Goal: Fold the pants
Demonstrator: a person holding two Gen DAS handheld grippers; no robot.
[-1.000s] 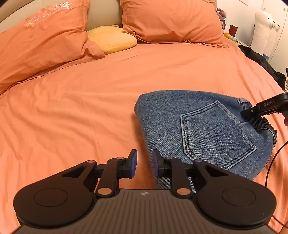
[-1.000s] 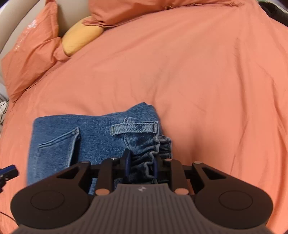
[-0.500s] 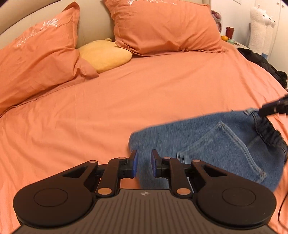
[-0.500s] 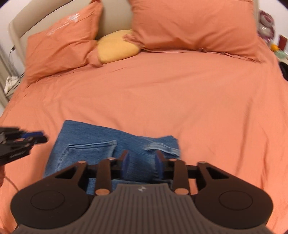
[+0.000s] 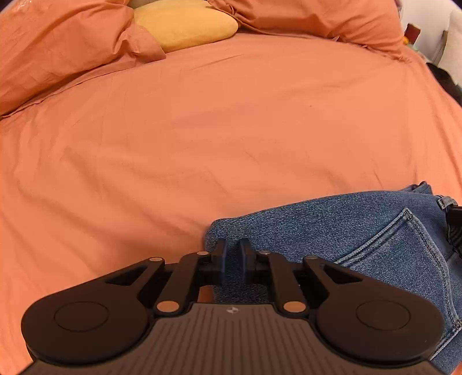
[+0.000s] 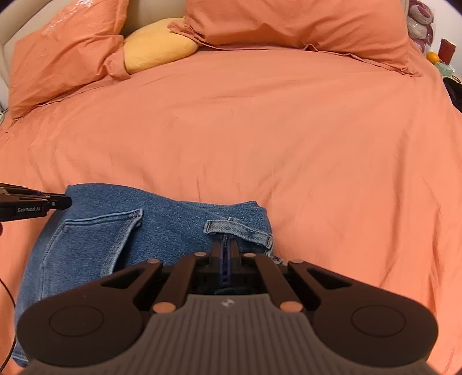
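Gripping the folded pants (image 5: 361, 230) on the bed (image 5: 202, 129) | left wrist view: my left gripper (image 5: 233, 259) nearly pressed together, denim of the fold's corner between its fingers | right wrist view: my right gripper (image 6: 225, 256) pressed together below the belt loop (image 6: 239, 229); whether it pinches cloth, I cannot tell | next, I judge: lift both ends evenly for another fold.

An orange-sheeted bed (image 6: 288, 138) filled the room; against its beige headboard (image 6: 153, 11) leaned orange pillows (image 6: 288, 23) flanking a yellow cushion (image 6: 157, 47).
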